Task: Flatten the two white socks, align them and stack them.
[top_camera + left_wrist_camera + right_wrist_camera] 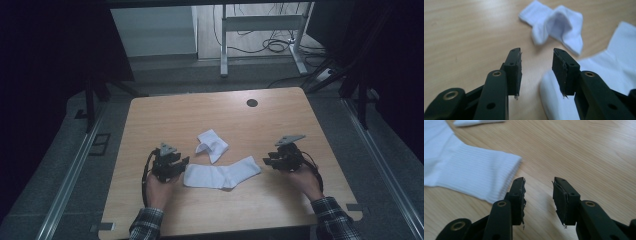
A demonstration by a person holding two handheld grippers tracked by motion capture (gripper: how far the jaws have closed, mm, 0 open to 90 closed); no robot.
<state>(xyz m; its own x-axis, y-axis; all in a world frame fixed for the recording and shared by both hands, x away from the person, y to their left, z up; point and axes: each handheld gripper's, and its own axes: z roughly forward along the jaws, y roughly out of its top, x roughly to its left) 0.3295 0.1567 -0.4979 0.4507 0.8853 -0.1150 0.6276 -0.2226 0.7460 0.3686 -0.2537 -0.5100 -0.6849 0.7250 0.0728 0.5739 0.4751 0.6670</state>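
Flat sock (221,175) lies mid-bench (165,115) between my left gripper (176,166) and right gripper (270,161), jaws apart on both, nothing held (crumpled sock (212,144) just beyond). Risk: pinching one layer only, so it drags.

Left gripper (536,67) low over the wooden table (461,30), jaws apart, nothing between the pads, just bare wood in the gap. Right jaw sits over the rounded end of a flat white sock (604,72); contact can't be told. That sock spreads off toward the right edge. Farther back, a second white sock (556,25), crumpled and folded over itself, lies apart from the flat one, with a strip of wood between them. Pad edges look frayed.
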